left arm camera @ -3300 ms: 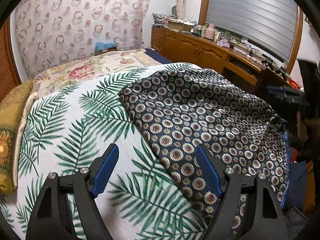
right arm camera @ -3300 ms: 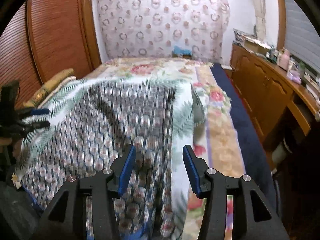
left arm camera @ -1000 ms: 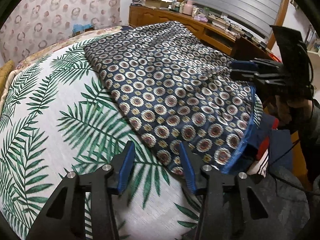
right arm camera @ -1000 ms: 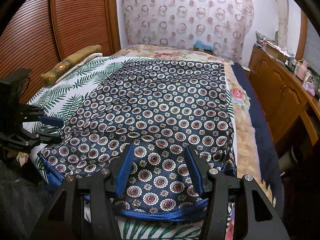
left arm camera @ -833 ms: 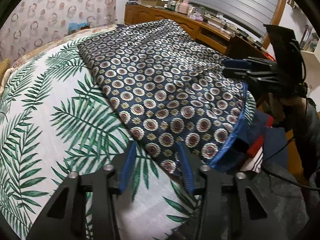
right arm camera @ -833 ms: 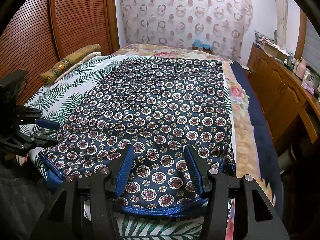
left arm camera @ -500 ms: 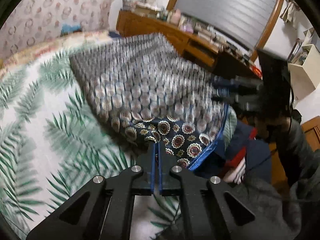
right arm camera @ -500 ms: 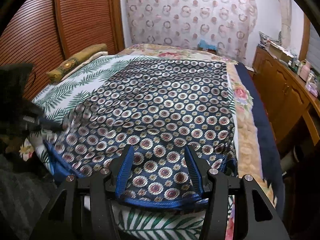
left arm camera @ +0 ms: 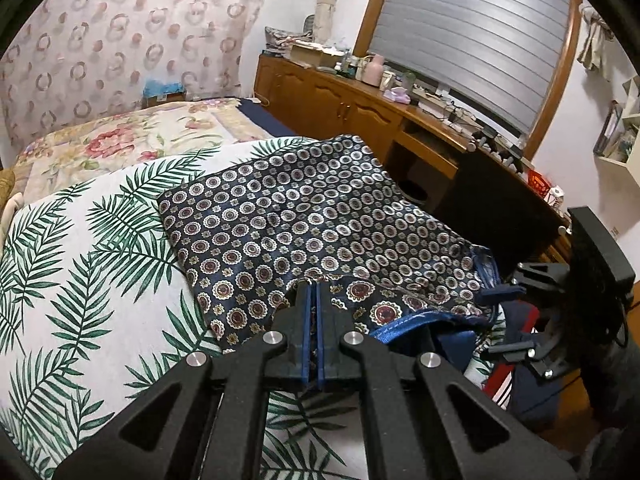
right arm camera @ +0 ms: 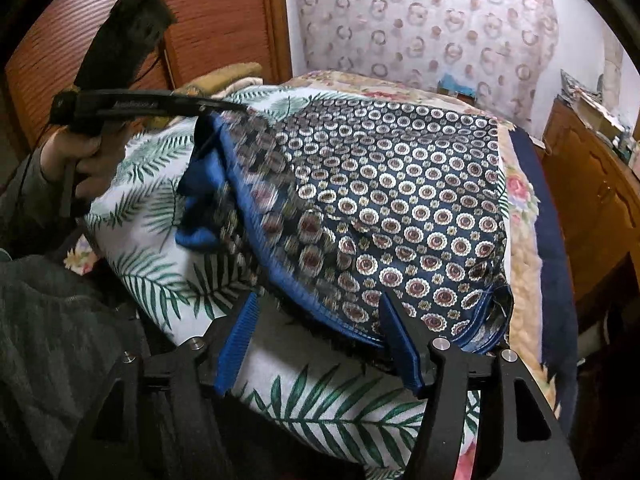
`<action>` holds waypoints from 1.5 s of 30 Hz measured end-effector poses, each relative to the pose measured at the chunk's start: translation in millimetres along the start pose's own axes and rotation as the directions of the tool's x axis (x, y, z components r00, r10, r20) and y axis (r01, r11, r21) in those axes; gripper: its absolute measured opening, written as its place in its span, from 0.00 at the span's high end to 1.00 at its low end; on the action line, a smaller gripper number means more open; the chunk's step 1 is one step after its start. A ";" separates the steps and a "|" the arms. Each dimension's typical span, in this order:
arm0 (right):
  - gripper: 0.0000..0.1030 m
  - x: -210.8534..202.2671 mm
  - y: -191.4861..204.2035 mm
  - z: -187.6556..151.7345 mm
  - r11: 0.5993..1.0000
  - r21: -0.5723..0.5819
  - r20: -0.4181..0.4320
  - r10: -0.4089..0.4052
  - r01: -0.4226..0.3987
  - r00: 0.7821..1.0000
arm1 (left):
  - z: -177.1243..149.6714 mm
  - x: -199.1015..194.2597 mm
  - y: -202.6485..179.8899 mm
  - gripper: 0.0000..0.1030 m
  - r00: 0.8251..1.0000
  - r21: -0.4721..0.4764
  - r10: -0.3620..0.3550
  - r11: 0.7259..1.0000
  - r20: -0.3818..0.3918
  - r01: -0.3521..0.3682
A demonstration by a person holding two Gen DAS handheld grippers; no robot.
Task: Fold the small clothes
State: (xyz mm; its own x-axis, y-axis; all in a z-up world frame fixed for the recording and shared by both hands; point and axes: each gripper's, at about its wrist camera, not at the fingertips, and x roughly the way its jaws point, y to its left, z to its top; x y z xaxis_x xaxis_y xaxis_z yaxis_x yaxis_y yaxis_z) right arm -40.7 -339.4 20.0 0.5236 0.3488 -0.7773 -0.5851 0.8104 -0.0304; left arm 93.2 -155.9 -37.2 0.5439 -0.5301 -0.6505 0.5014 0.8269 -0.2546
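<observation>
A navy garment (left arm camera: 320, 220) printed with round medallions and edged in blue lies spread on the palm-leaf bed cover (left arm camera: 80, 260). My left gripper (left arm camera: 312, 286) is shut on its near corner and holds that corner lifted off the bed. In the right wrist view the garment (right arm camera: 400, 200) hangs blurred from the left gripper (right arm camera: 240, 108) at upper left. My right gripper (right arm camera: 318, 300) hovers over the near blue hem. Its jaws are opening, the hem lies between them, and the pads do not press on it. It also shows at the right as the right gripper (left arm camera: 504, 318).
A wooden dresser (left arm camera: 340, 104) with clutter on top runs along the bed's right side under a shuttered window. A floral bedspread (left arm camera: 120, 140) covers the far end. Slatted wooden doors (right arm camera: 220, 20) and a yellow pillow (right arm camera: 224, 76) are on the left. A grey sleeve (right arm camera: 40, 320) is near.
My left gripper shut on the garment's near corner and rose with it, dragging that edge up. The right jaws spread wider above the hem.
</observation>
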 end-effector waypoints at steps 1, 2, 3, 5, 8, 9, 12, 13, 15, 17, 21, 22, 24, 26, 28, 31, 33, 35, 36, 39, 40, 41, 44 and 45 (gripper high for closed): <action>0.37 1.7 0.7 -0.8 1.000 -0.008 -0.008 -0.003 0.003 1.000 | 0.3 2.0 1.3 0.97 1.000 -0.002 0.003 1.000 -0.002 -0.003; 0.37 5.4 0.9 0.1 1.000 -0.015 -0.015 -0.011 0.011 1.000 | -1.6 0.8 2.1 0.97 1.000 -0.001 0.007 1.000 -0.002 -0.007; 0.37 8.6 0.5 1.4 0.999 -0.023 -0.019 -0.025 0.025 1.000 | -1.9 0.1 3.1 0.97 1.000 0.002 0.011 1.000 -0.002 -0.011; 0.37 13.0 -2.6 4.7 0.998 -0.024 -0.032 -0.050 0.050 0.998 | -1.7 -0.5 4.0 0.97 1.000 0.008 0.022 1.000 0.001 -0.022; 0.37 16.9 -6.0 9.4 0.997 -0.033 -0.035 -0.066 0.064 0.997 | 1.8 -0.9 6.0 0.97 1.000 0.003 0.030 1.000 0.008 -0.030; 0.37 17.6 -6.8 11.3 0.997 -0.044 -0.040 -0.070 0.068 0.997 | 3.1 -0.8 7.3 0.97 0.999 0.000 0.031 1.000 0.009 -0.031; 0.37 24.0 -3.9 15.7 0.992 -0.102 -0.057 -0.084 0.077 0.995 | 5.0 -0.3 12.5 0.97 0.999 -0.008 0.034 0.999 0.015 -0.033; 0.37 26.2 -3.6 17.7 0.991 -0.115 -0.066 -0.083 0.075 0.994 | 5.9 0.1 14.5 0.97 0.999 -0.011 0.034 0.999 0.016 -0.034; 0.41 33.5 -7.2 21.5 0.988 -0.138 -0.090 -0.086 0.073 0.992 | 6.5 0.8 18.7 0.97 0.999 -0.024 0.034 0.999 0.023 -0.033; 0.70 36.6 -8.8 26.1 0.982 -0.170 -0.097 -0.096 0.078 0.991 | 8.6 0.1 24.0 0.97 0.999 -0.030 0.035 0.999 0.023 -0.034; 0.93 29.7 -20.8 50.2 0.979 -0.185 -0.041 -0.090 0.081 0.995 | 10.1 -5.4 28.9 0.97 0.998 -0.031 0.054 0.998 0.034 -0.053; 0.93 26.4 -24.0 59.5 0.979 -0.186 -0.016 -0.093 0.089 0.995 | 11.1 -7.2 31.1 0.97 0.998 -0.032 0.059 0.998 0.037 -0.058; 0.94 19.8 -29.3 80.2 0.978 -0.180 0.040 -0.102 0.108 0.994 | 14.9 -10.3 33.9 0.97 0.995 -0.024 0.083 0.996 0.047 -0.082; 0.94 20.1 -34.6 99.2 0.978 -0.174 0.077 -0.107 0.119 0.991 | 19.8 -11.1 36.1 0.97 0.992 -0.013 0.116 0.993 0.054 -0.115; 0.94 26.6 -39.0 118.8 0.976 -0.174 0.105 -0.115 0.132 0.988 | 25.0 -10.3 39.9 0.97 0.989 -0.009 0.136 0.991 0.056 -0.135; 0.94 43.7 -46.1 143.3 0.979 -0.162 0.121 -0.108 0.127 0.987 | 32.6 -5.9 48.8 0.97 0.984 -0.008 0.170 0.985 0.056 -0.170; 0.94 55.5 -51.1 152.3 0.980 -0.154 0.122 -0.108 0.126 0.987 | 34.4 -2.3 55.8 0.97 0.984 -0.014 0.172 0.985 0.048 -0.172; 0.94 67.5 -60.6 159.9 0.984 -0.135 0.123 -0.102 0.119 0.987 | 36.4 2.2 61.3 0.97 0.983 -0.012 0.178 0.984 0.038 -0.178; 0.94 73.5 -62.7 163.5 0.985 -0.128 0.122 -0.098 0.113 0.988 | 37.6 4.6 64.7 0.97 0.983 -0.014 0.178 0.984 0.034 -0.177; 0.94 87.5 -72.1 163.4 0.989 -0.107 0.109 -0.089 0.101 0.990 | 39.8 9.6 72.6 0.97 0.985 -0.025 0.172 0.985 0.023 -0.172; 0.94 94.2 -80.1 160.0 0.992 -0.091 0.101 -0.082 0.091 0.992 | 40.4 10.7 75.4 0.95 0.984 -0.029 0.175 0.984 0.018 -0.175; 0.94 99.8 -82.9 160.8 0.993 -0.081 0.094 -0.076 0.084 0.993 | 41.0 10.7 78.4 0.92 0.983 -0.032 0.183 0.983 0.017 -0.182; 0.94 115.6 -90.1 170.6 0.995 -0.070 0.072 -0.071 0.076 0.995 | 40.1 4.8 88.7 0.71 0.984 -0.043 0.175 0.984 0.035 -0.174; 0.94 120.8 -92.6 173.9 0.995 -0.062 0.065 -0.070 0.074 0.995 | 38.8 3.5 91.2 0.62 0.984 -0.048 0.174 0.984 0.037 -0.172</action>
State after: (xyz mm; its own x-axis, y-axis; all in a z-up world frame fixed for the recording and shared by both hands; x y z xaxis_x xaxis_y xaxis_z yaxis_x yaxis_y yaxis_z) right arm 184.4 -290.4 38.2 0.6022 0.3215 -0.7308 -0.5821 0.8032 -0.1263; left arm 167.0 -89.6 -34.9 0.6472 -0.3852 -0.6578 0.3679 0.9136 -0.1731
